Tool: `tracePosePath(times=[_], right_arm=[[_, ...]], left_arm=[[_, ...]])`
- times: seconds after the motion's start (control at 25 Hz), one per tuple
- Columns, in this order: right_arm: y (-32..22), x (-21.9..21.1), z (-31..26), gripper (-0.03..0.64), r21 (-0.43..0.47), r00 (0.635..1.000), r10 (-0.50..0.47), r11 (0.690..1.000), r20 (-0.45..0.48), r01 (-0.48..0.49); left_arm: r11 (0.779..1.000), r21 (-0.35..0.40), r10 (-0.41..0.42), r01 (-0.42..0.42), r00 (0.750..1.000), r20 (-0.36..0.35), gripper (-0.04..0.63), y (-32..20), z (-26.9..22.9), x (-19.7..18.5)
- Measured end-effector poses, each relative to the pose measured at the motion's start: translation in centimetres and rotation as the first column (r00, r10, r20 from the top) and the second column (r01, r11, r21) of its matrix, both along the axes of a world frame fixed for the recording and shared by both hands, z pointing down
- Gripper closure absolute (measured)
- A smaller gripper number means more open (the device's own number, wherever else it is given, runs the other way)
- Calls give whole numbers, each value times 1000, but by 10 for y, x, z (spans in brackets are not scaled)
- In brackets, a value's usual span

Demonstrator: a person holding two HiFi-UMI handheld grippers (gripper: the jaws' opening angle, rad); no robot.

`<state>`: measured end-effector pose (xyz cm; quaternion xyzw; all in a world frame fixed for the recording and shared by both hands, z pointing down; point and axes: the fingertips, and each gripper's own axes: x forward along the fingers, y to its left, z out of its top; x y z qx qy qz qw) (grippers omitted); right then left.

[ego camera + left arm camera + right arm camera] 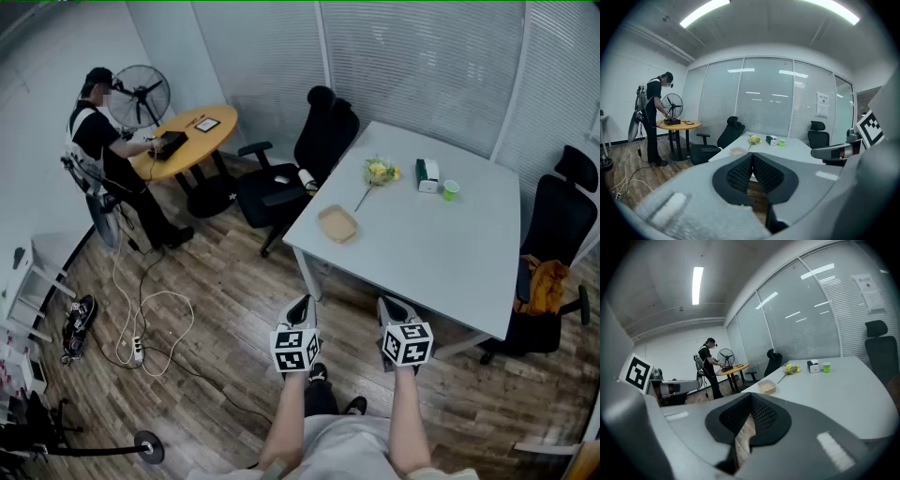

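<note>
On the white counter [441,253], by its left edge, a shallow tan dish [337,224], free of any grip and nearest of the 4 small things to the claws. Just beyond it, a yellow flower [380,172] on a long stem. Farther right, a white-and-green box [427,175] and a small green cup [451,190], close together.

Short of the counter's near edge and well apart from the dish, the left claw [752,158] and right claw [751,398], side by side over the wooden floor [216,309]. Both clenched, pads meeting at the tips, nothing between them but a sliver of floor below.

By the look of it, barely a start: nothing lifted, nothing touched, every piece on the counter clear of the 2 claws, no handling yet in evidence.

Around the counter, a black office chair [309,155] at the far left and another black chair [561,220] at the right, an orange bundle [542,283] on its seat. At far left, a person [103,141] at a round wooden table [202,131] beside a standing fan [141,94].
</note>
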<state>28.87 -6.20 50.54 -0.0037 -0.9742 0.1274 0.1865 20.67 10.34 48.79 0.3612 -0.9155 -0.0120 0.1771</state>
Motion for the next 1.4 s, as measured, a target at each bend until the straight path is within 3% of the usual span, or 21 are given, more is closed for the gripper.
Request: tracePosePath(times=[0.6, 1.2, 1.4], right_arm=[[-9, -34, 4, 615, -38, 999, 41, 998, -1, -41], [-28, -131, 37, 614, -12, 978, 190, 981, -91, -192], [-21, -162, 46, 614, 20, 973, 201, 980, -115, -200]], left_arm=[[999, -5, 41, -41, 999, -17, 591, -7, 3, -41], [995, -16, 101, -103, 992, -79, 591, -6, 30, -181], [993, -3, 119, -120, 988, -101, 591, -6, 39, -217]])
